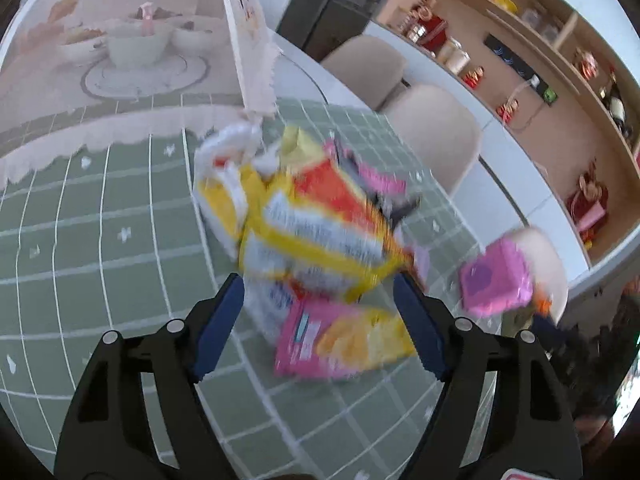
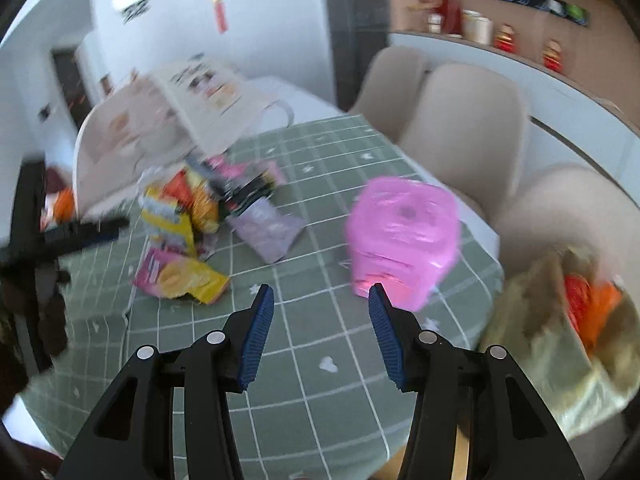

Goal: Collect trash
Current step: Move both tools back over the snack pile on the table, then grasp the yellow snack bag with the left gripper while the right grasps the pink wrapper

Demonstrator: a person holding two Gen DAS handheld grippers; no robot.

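Green checked cloth covers the table (image 2: 320,380), and the snack wrappers (image 1: 320,240) lie heaped on it. The left gripper (image 1: 320,320) hangs wide open around the pile's near edge, holding nothing. The right gripper (image 2: 320,332) is open and empty beside the pink roll (image 2: 400,236). I judge this the reach; next the left must close on one wrapper

wrapper pile (image 1: 320,232) motion-blurred, print unreadable, pink pack (image 2: 402,236) smeared

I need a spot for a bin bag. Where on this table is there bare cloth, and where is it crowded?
Bare tablecloth lies at the near edge, between the wrapper pile and the pink roll pack. More lies left of the pile, below the mesh food cover. The pile itself is crowded.
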